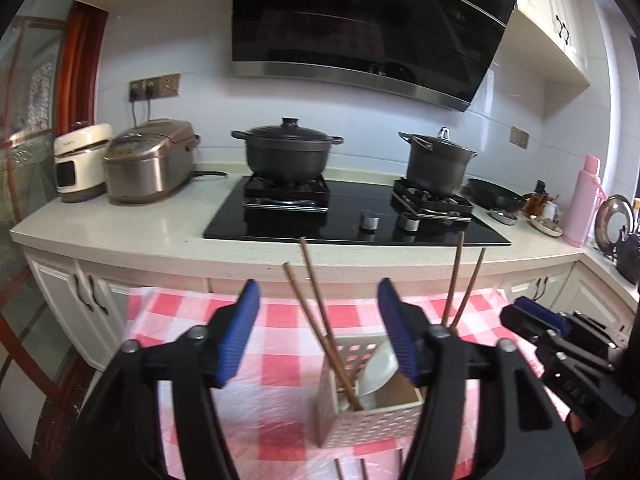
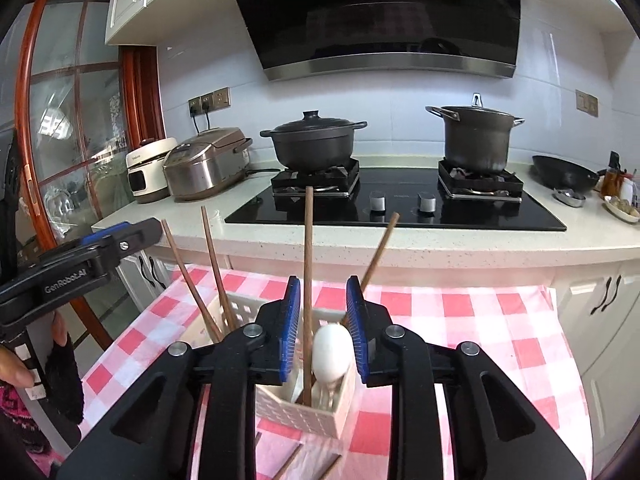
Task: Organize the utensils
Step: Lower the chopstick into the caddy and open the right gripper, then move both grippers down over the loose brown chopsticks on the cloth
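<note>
A white perforated utensil holder stands on the pink checked tablecloth. It holds several brown chopsticks and a white spoon. My left gripper is open wide, its blue pads either side of two chopsticks that lean left and touching neither. My right gripper has its jaws partly apart. An upright chopstick stands free between them, and another chopstick leans right behind the right pad. Each gripper shows in the other's view: right gripper, left gripper.
More chopsticks lie on the cloth in front of the holder. Behind the table runs a counter with a black hob, two dark pots and two rice cookers. A person's hand holds the left gripper.
</note>
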Demonstrator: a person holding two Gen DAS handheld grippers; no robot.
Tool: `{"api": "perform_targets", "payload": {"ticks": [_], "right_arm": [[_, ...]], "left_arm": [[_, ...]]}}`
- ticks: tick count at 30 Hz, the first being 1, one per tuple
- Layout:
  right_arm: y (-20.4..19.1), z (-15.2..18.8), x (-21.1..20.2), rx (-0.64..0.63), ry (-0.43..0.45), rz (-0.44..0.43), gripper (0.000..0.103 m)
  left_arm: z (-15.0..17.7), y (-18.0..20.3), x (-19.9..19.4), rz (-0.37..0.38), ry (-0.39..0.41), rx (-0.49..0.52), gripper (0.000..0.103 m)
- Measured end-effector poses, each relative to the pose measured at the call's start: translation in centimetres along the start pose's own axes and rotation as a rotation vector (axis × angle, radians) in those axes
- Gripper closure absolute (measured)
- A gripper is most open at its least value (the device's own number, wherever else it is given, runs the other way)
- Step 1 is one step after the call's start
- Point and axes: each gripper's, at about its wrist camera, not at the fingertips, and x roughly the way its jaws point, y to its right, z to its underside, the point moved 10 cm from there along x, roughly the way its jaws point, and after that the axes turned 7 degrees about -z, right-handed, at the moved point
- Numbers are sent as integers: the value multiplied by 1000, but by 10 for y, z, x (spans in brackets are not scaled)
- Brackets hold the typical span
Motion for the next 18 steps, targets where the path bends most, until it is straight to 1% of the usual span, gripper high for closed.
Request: {"api": "perform_targets", "payload": {"ticks": [1,2,3,4,5,8,11,15,18], "right_arm": [[-1,2,-3,2,0,-1,78],[-1,4,-5,2,1,-1,76],[-2,6,-9,2,4,-1,68],[-4,9,-14,2,8,-3,64],[-5,11,-17,2,10,-8,58],[-12,22,-28,-5,7,-14,55],[-17,35,-39,-11,8,-6,49],[-22,54,-52,-3,-4,-6,43],[-25,71,-58,9,-17,-6,41]], "left_arm": [[2,-1,-3,-6,2,4,34],[5,-3,-8,-19,7,11,26],[7,-5,-12,-33,13,16,21],[11,-8,-19,-52,27,21,12],[13,-9,-23,-64,37,24,6],[27,-14,-37,-88,52,34,5],[46,-17,-45,-74,24,30,5],[71,-21,-56,-85,-3,43,5],[89,-21,-62,-87,-18,52,5]]}}
